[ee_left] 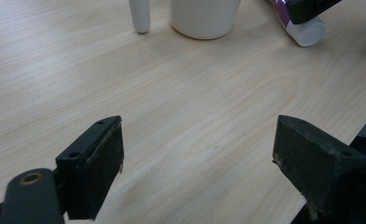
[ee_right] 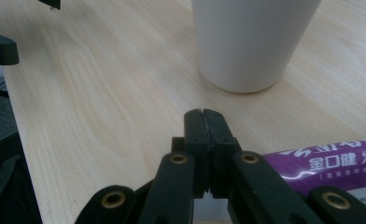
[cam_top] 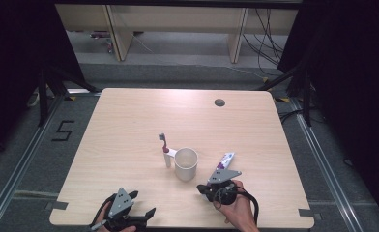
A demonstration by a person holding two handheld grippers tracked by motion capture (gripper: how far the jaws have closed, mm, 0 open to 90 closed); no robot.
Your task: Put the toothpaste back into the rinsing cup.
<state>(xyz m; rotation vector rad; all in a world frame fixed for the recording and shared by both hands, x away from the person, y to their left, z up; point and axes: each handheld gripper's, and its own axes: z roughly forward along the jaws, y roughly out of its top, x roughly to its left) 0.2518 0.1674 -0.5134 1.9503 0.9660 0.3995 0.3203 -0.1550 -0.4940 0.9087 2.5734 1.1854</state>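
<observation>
A white cup (cam_top: 185, 163) (ee_left: 204, 18) (ee_right: 251, 42) stands near the middle of the wooden table (cam_top: 129, 125). Against its left side leans a toothbrush (cam_top: 166, 147) with a white handle (ee_left: 140, 16). A purple-and-white toothpaste tube (cam_top: 226, 159) (ee_left: 307, 32) (ee_right: 330, 163) lies to the cup's right. My right gripper (cam_top: 200, 188) (ee_right: 203, 116) is shut, jaws pressed together with nothing between them, just left of the tube and pointing at the cup's base. By the table's front edge my left gripper (cam_top: 141, 203) (ee_left: 197, 149) stands open over bare wood.
A round cable hole (cam_top: 219, 102) sits at the table's far right. The near edge runs just below both hands. Dark curtains flank the table, and desk legs and cables (cam_top: 265, 38) stand on the floor beyond it.
</observation>
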